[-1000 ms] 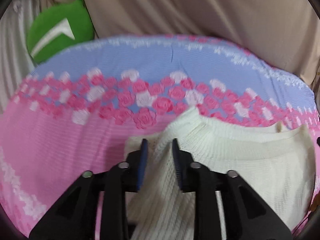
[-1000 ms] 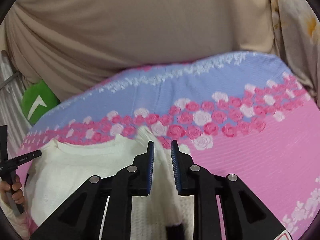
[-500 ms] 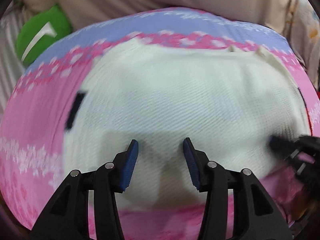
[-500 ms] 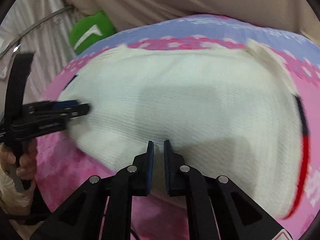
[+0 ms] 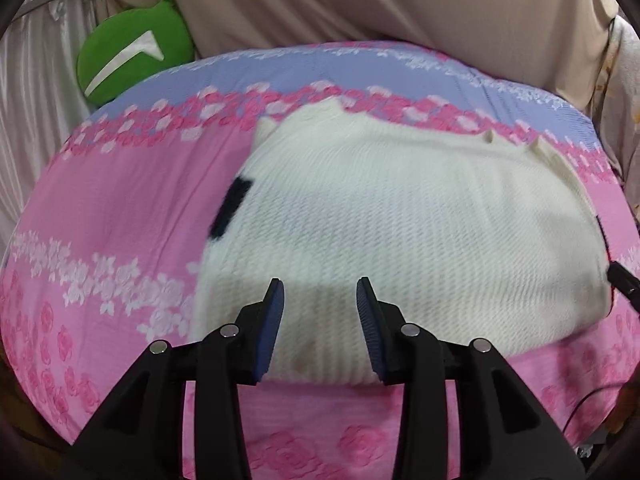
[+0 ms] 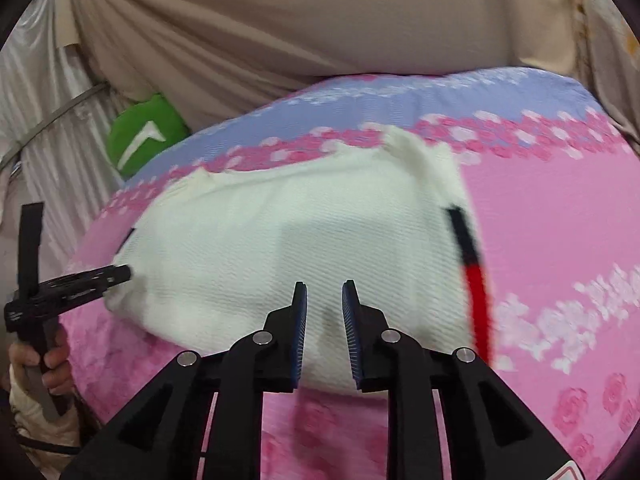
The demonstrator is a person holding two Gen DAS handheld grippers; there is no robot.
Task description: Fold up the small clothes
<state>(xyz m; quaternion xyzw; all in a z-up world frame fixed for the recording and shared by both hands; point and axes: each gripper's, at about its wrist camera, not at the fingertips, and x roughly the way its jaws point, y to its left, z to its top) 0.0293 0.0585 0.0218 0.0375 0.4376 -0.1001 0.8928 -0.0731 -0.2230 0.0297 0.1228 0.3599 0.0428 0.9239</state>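
Note:
A white knit garment [image 5: 400, 232] lies folded flat on the pink and blue floral sheet [image 5: 120, 220]. It has a black tab at its left edge [image 5: 230, 208]. In the right wrist view the garment [image 6: 280, 248] shows a black and red strip [image 6: 470, 264] along its right edge. My left gripper [image 5: 320, 296] is open and empty just above the garment's near edge. My right gripper [image 6: 324, 296] is open and empty above the near edge too. The left gripper's tip [image 6: 120, 274] shows at the garment's left corner in the right wrist view.
A green cushion [image 5: 132, 48] with a white mark lies at the far left of the bed. Beige cloth [image 5: 380, 4] hangs behind the bed. Pale curtain folds [image 6: 60, 120] stand at the left. The person's hand [image 6: 44, 364] holds the left gripper's handle.
Both grippers let go of the garment's edge after carrying it over, and pulled back towards me. The left jaws opened wide, then the right jaws opened. The garment now lies folded.

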